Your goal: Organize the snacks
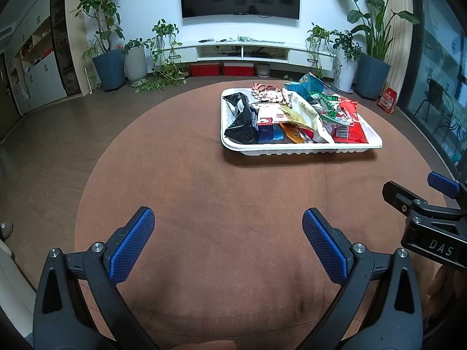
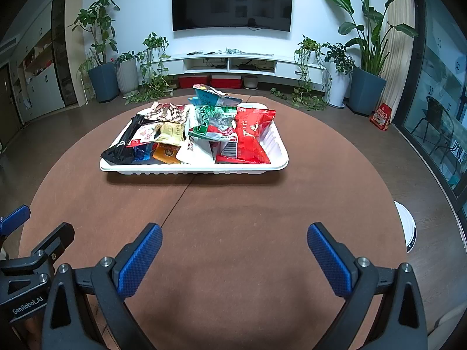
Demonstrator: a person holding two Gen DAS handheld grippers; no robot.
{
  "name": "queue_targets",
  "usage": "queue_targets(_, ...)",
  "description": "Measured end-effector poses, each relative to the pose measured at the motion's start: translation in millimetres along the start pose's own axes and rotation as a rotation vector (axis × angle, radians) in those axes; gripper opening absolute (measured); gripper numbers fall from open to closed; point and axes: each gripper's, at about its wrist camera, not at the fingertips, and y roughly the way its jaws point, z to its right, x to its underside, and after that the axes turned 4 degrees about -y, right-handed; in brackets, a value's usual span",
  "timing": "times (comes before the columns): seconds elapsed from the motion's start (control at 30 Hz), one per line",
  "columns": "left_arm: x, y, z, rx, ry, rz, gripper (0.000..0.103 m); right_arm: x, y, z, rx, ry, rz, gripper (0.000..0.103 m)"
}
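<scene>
Both claws [image 1: 228,215] [image 2: 235,232] gape empty; colourful snacks [image 2: 201,129] heap the white tray [image 2: 192,167].

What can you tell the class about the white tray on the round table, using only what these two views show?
The white tray is a shallow rectangle with rounded corners, a flat outturned rim and ribbed side walls; it looks like thin plastic or foam. It sits flat on the brown table, beyond both open grippers, untouched by either. Snack packets fill it in a loose, overlapping heap, a black one hanging over the near left corner and a large red one lying along the right side.
</scene>
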Motion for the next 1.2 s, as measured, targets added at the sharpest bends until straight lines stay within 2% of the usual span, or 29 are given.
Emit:
queue_targets(0.8, 0.2, 1.0, -0.2, 0.001, 0.014, 0.0, 0.103, -1.6, -0.3, 0.3, 0.0, -0.001, -0.001, 0.102)
queue_targets(1.0, 0.7, -6.0, 2.1, 0.003, 0.038, 0.039, 0.103, -1.7, 0.1, 0.7, 0.0, -0.001, -0.002, 0.102)
queue_targets(1.2, -0.1, -5.9, -0.6, 0.019, 0.024, 0.024, 0.103, -2.1, 0.0, 0.7, 0.0, -0.001, -0.003, 0.102)
